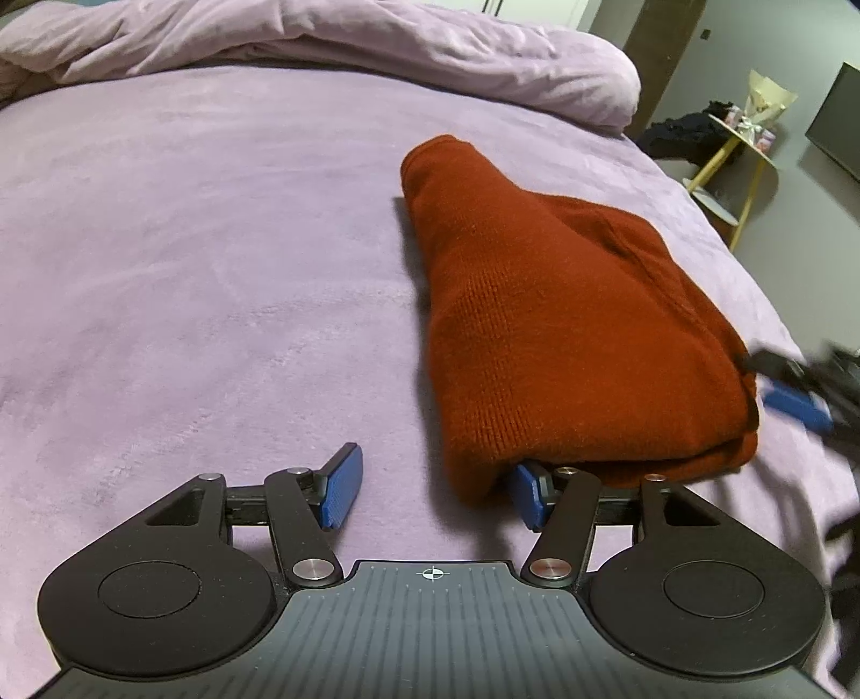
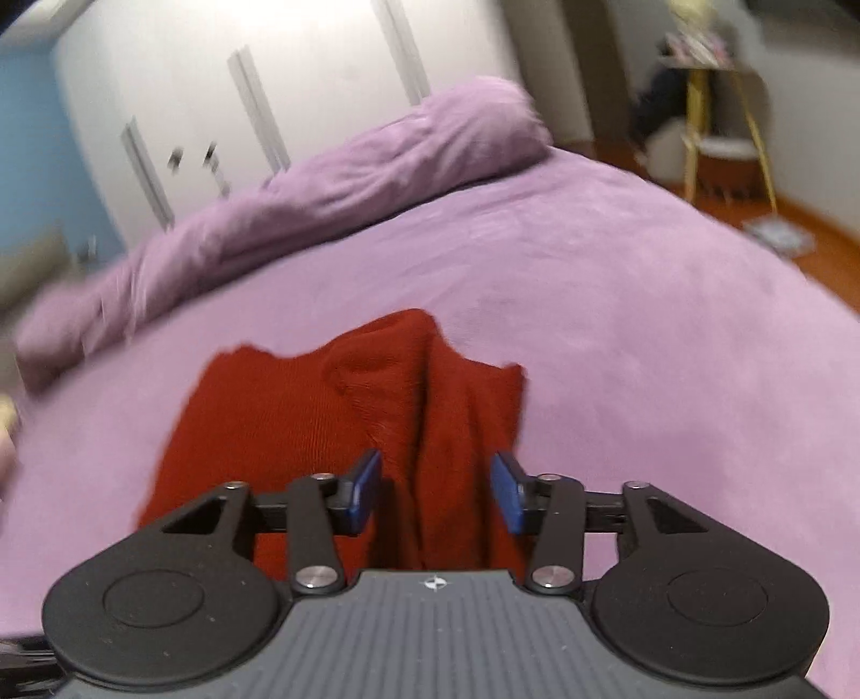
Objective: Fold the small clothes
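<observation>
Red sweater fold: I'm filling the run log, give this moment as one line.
item: red sweater folded on purple bed | left gripper: open, at its near edge | right gripper: open, astride its edge | duvet bunched behind

Left of the folded red sweater [image 1: 564,322], the purple bed [image 1: 188,269] lay open for passage. A bunched duvet [image 1: 376,48] blocked the far edge. The right tongs [image 1: 795,403] crowded the sweater's right end.
</observation>
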Available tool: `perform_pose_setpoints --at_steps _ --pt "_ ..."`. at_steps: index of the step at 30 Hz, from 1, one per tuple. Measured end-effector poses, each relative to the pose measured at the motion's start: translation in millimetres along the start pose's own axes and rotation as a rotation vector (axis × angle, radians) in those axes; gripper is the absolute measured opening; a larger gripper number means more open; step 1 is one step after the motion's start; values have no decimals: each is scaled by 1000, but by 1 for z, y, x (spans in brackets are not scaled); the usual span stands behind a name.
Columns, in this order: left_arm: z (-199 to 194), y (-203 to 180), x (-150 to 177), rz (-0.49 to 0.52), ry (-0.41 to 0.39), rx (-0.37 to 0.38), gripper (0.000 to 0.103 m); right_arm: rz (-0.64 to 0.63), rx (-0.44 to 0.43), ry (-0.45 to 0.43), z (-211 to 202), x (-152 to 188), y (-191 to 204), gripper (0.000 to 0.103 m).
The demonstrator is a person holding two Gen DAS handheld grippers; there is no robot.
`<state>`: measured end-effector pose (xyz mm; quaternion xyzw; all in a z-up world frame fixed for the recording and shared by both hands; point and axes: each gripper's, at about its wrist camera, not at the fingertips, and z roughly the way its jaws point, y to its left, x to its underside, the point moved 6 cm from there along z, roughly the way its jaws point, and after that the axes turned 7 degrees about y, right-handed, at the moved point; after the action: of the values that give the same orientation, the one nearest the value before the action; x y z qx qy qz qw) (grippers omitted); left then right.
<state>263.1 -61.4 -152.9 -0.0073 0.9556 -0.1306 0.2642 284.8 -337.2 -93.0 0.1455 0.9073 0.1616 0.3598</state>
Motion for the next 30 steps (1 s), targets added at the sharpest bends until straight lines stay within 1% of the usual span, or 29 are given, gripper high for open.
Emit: perform_pose_setpoints --at_steps 3,5,6,7,9,11,12,13,14,15,17,18,19,20,21,22,23,24,25,28,29,30 --pt "1 -1 3 7 -8 -6 61 126 -121 46 -15 29 -11 51" --pt "1 -1 3 2 -4 -12 61 168 -193 82 -13 40 -10 51" --pt "0 -2 3 -1 -2 -14 60 168 -202 84 -10 43 -6 51" --pt "-1 -2 3 0 0 -14 60 166 -193 85 -5 42 -2 50" --pt "-2 -4 1 10 1 -25 60 175 -205 66 2 39 3 49" --pt "-2 -6 1 21 4 -33 60 220 -217 74 10 36 4 45" --pt "-1 -7 1 24 6 -34 60 243 -212 78 16 35 3 37" --pt "0 -7 1 27 8 -36 61 252 -175 90 22 36 1 26" --pt "1 -8 0 30 11 -40 61 258 -136 112 26 37 -2 23" --pt "2 -9 0 36 14 -44 62 272 -127 122 29 38 -3 21" --pt "2 -9 -1 49 14 -56 62 300 -147 123 28 36 -1 17" --pt "1 -9 -1 53 13 -63 62 391 -251 126 24 35 -6 16" --pt "1 -9 -1 54 10 -69 63 569 -455 122 21 36 -16 15" --pt "1 -8 -2 50 10 -72 65 750 -641 96 20 37 -28 15" --pt "1 -7 -2 45 11 -63 67 854 -706 68 20 38 -41 15" --pt "1 -7 -2 36 12 -53 67 864 -670 55 20 39 -49 15" --pt "2 -8 -2 34 17 -51 67 811 -547 61 21 40 -56 15" --pt "3 -9 -2 40 21 -52 66 732 -410 97 25 42 -58 15" --pt "3 -10 -1 47 18 -58 65 676 -337 120 27 44 -58 15" --pt "1 -10 -2 51 16 -63 63 582 -290 101 21 39 -44 15" --pt "-1 -9 -3 43 15 -61 62 568 -296 92 18 36 -38 15" --pt "-2 -9 -4 39 11 -62 62 602 -359 85 16 35 -36 15"
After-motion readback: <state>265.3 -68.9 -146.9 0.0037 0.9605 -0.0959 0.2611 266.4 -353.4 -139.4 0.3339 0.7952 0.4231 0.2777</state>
